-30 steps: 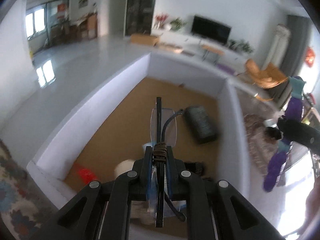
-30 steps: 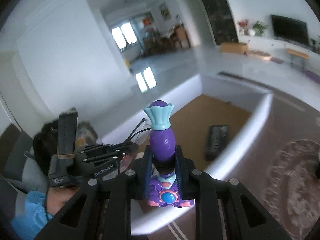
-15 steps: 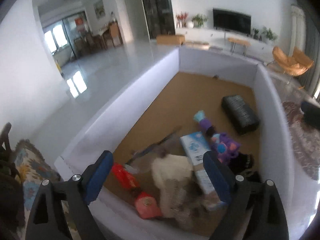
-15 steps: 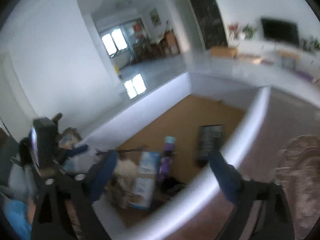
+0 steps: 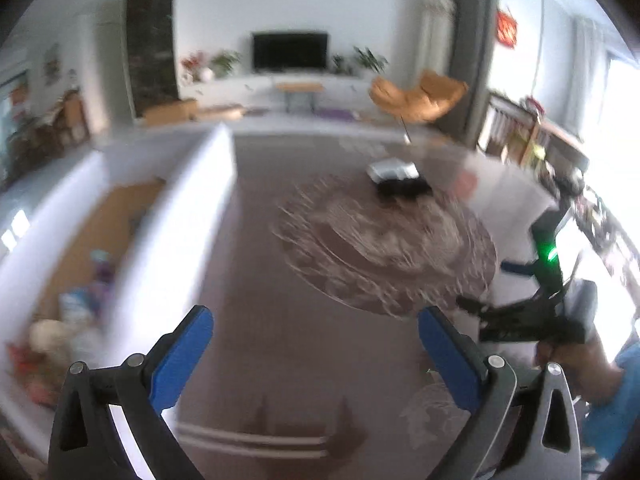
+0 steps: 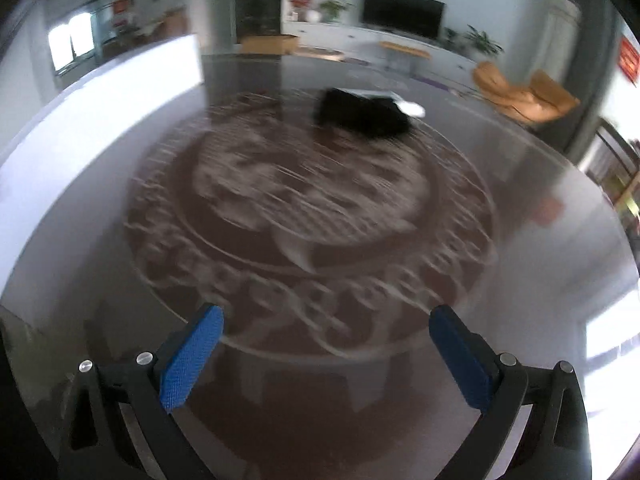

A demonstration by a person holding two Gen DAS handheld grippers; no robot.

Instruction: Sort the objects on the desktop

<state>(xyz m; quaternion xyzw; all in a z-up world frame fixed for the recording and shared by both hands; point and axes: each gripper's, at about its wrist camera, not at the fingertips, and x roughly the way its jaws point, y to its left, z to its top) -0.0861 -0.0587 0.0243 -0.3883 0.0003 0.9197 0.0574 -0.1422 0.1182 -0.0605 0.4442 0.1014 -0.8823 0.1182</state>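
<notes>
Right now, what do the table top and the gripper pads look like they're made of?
Table top: probably glass over a patterned brown surface, glossy, mirroring the room's light. Pads: blue, matte, finely knurled, likely rubber or plastic; both grippers' jaws stand open, empty.

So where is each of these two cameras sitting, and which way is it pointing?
Left wrist: on the left gripper, angled down across the patterned tabletop, white box at left; its empty jaws are opening; the right gripper and a hand show.
Right wrist: on the right gripper, angled down at the same tabletop; its jaws are opening, empty.
Shared: the tabletop, dark bundle, TV, orange chair.
</notes>
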